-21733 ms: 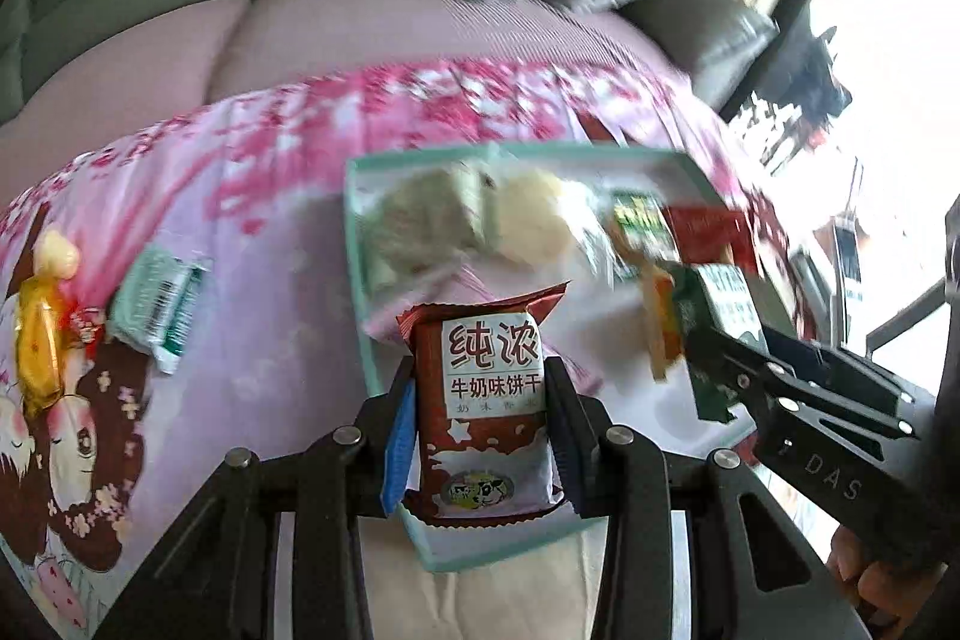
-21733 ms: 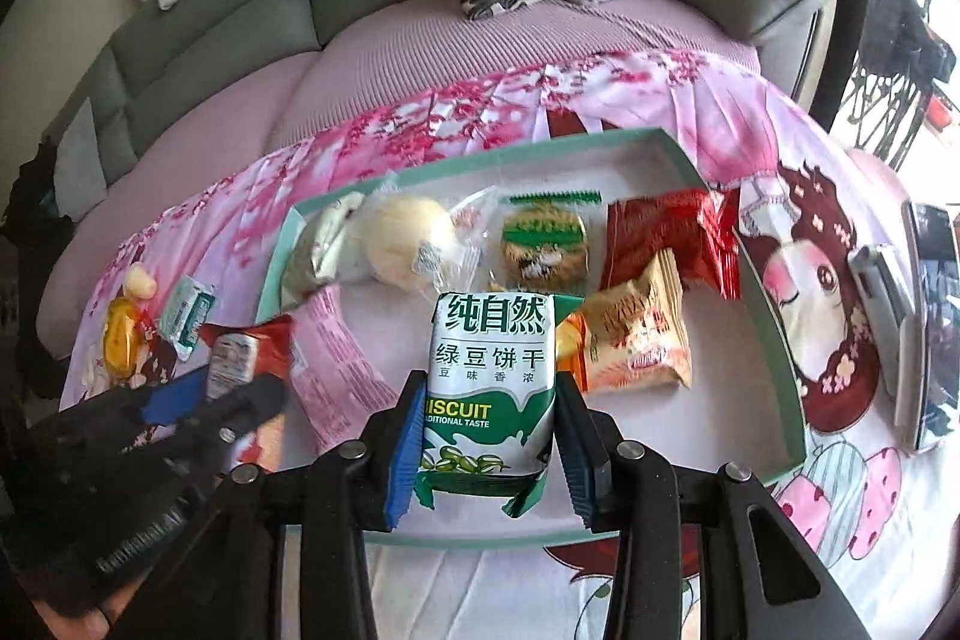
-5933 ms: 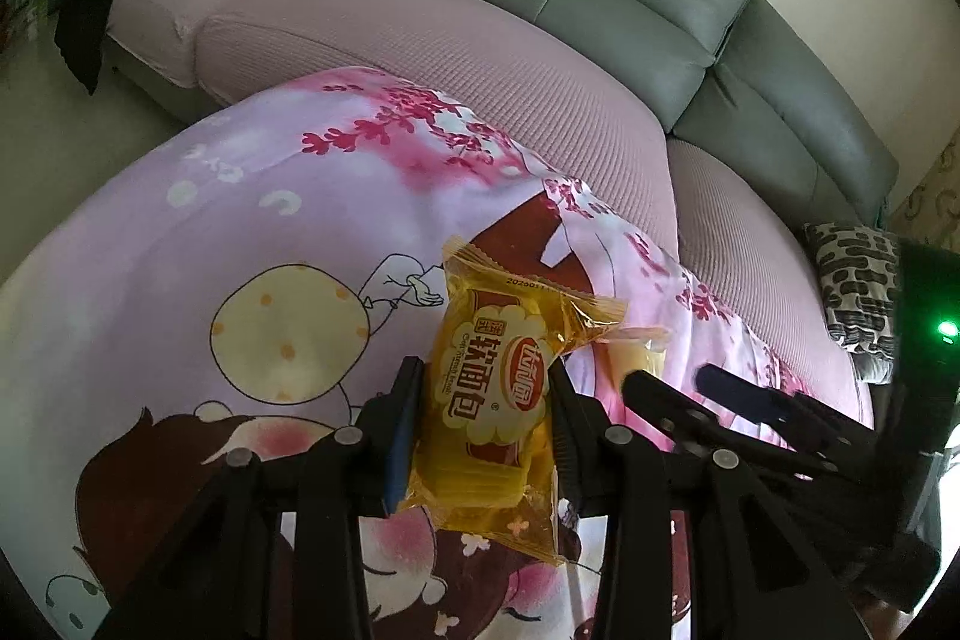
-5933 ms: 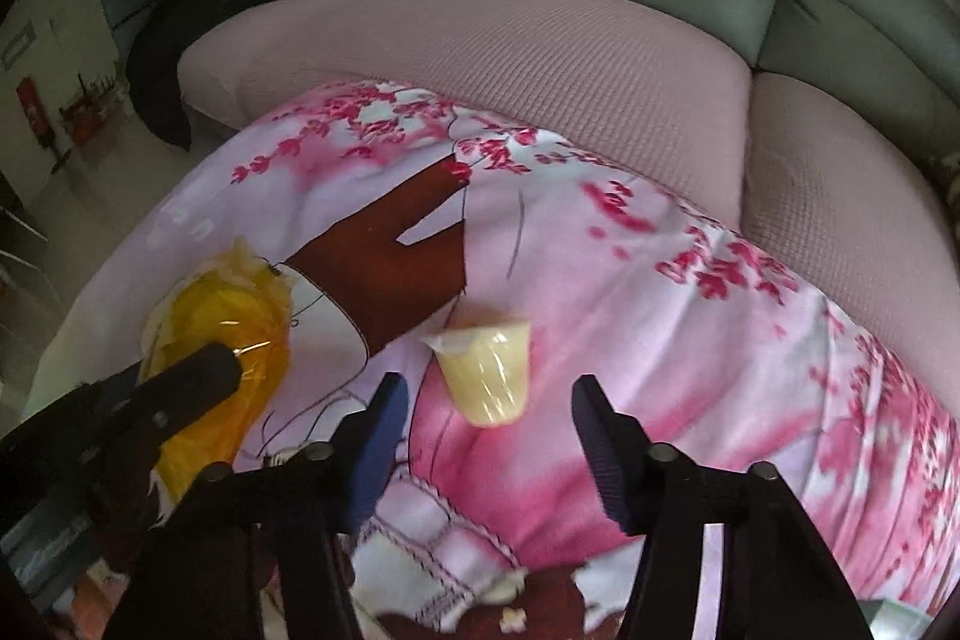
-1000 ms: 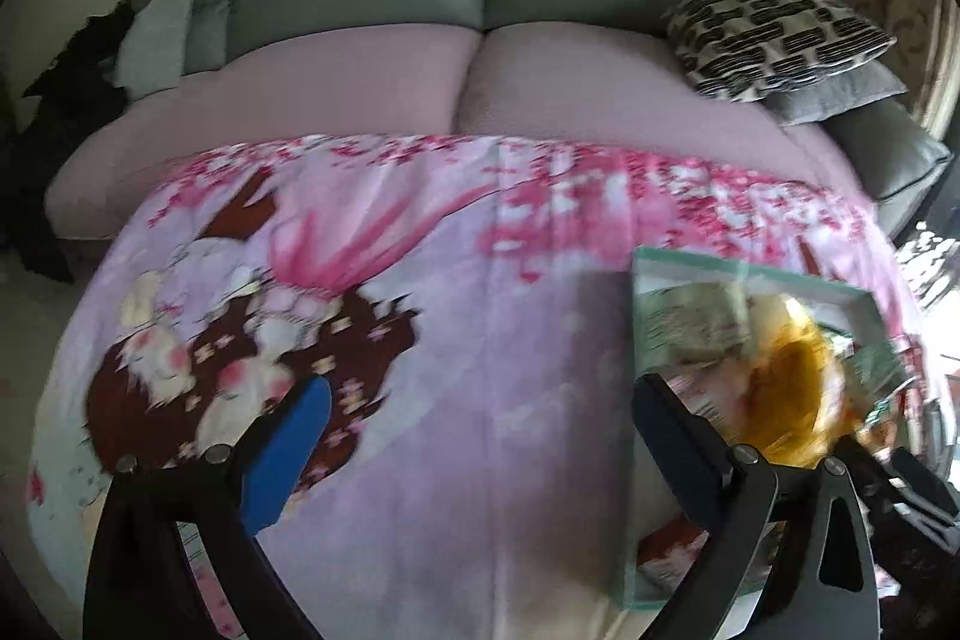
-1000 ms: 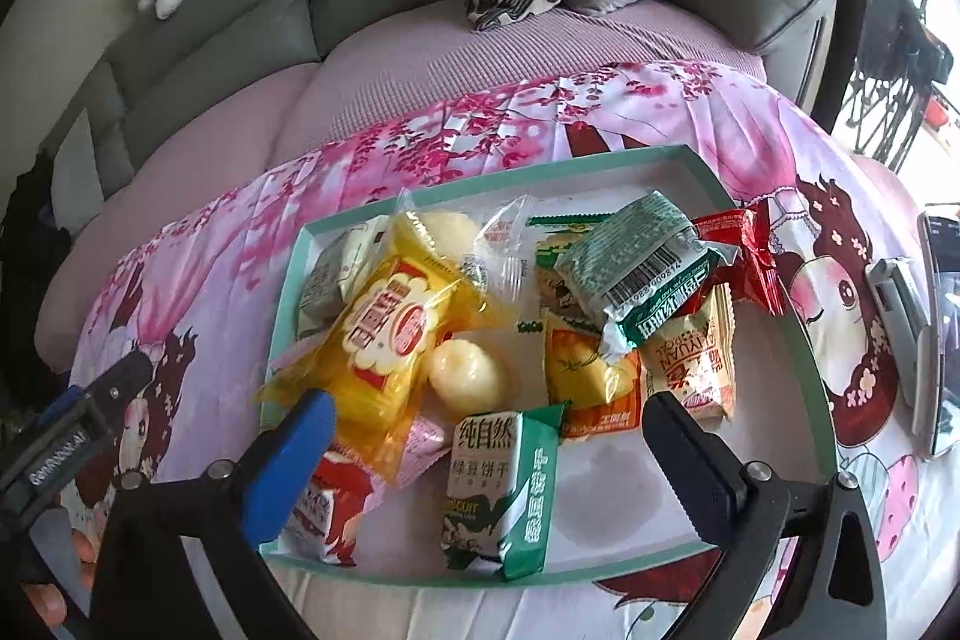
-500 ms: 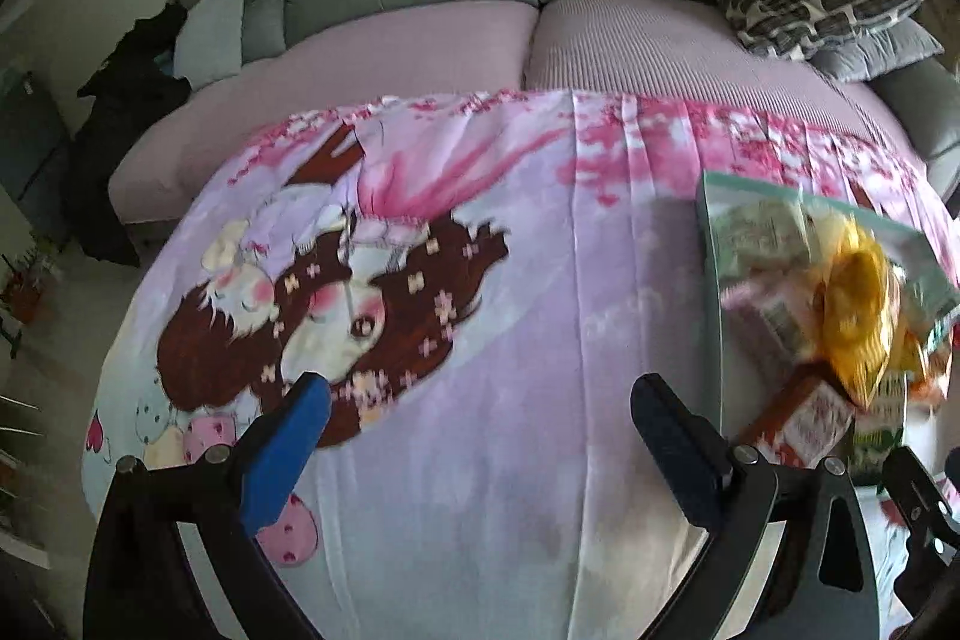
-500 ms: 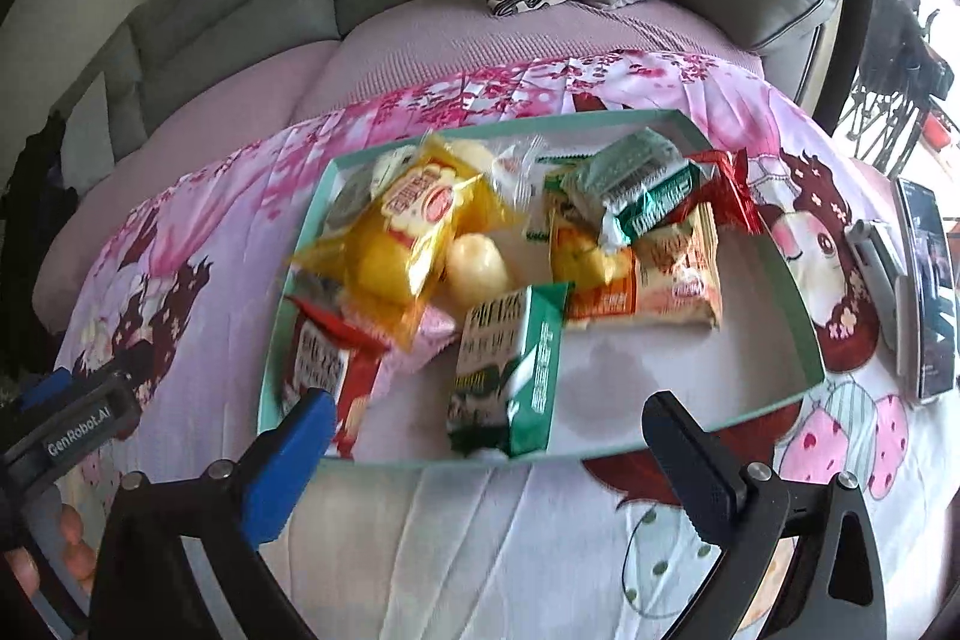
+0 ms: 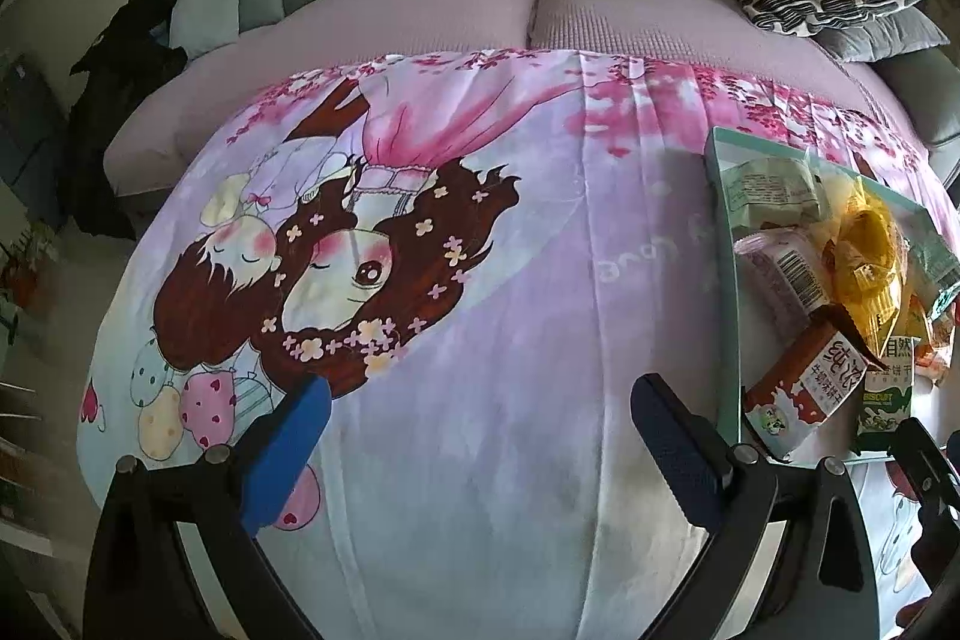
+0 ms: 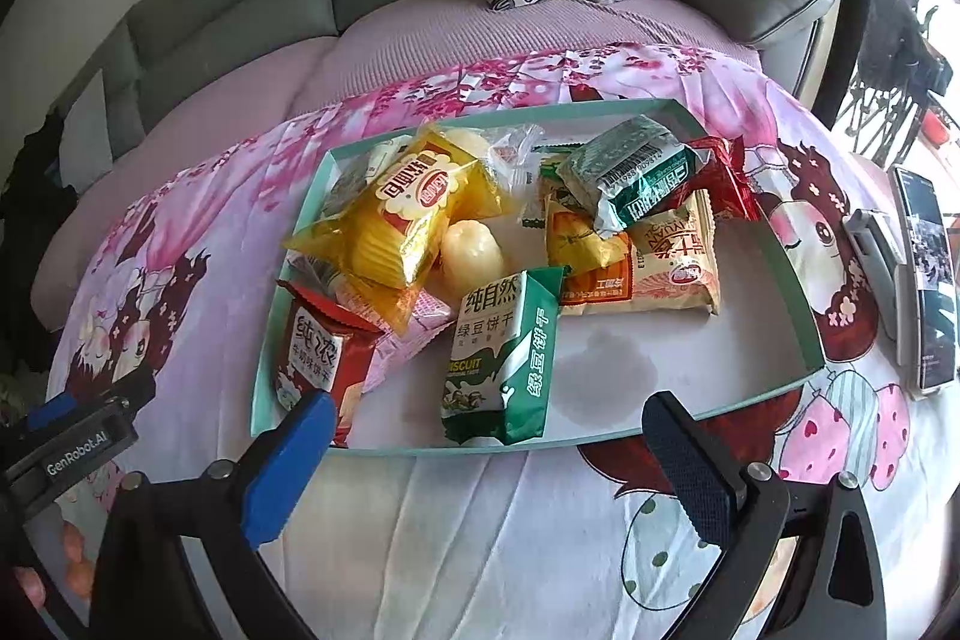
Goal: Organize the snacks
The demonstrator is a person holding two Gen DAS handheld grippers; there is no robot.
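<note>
1. The right gripper (image 10: 486,466) is found spread wide with nothing between its blue pads; it is held low over the printed blanket (image 10: 480,550), just short of the near rim of the tray (image 10: 798,274)

2. The left gripper (image 9: 480,436) is likewise spread wide and empty, pointed at bare blanket; the tray lies to its right, near the edge of that view

3. Step in hand, as judged: all snacks seen lie in the tray and none is noted loose on the cloth in either view, so the gathering appears near complete and only tidying or a final check would remain

4. For any tidying, a packet is best taken by its flat faces, lifted clear of its neighbours before being shifted, and set down flat; the near rim should be cleared on entry so the tray is not pushed

5. Nearest the right gripper, inside the near rim, a green biscuit pack (image 10: 501,358) is seen standing, with a red biscuit pack (image 10: 318,349) to its left against the tray's left wall

6. Beyond these, a yellow bread packet (image 10: 399,214) is lying across other packets, and a pale round cake (image 10: 471,247) is touching its right side

7. Farther right, a green-and-white packet (image 10: 630,175) is resting on orange packets (image 10: 636,262), with red foil behind; the pile is loose and crowded toward the far left, while the tray's near right floor is bare and shows a faint stain
</note>
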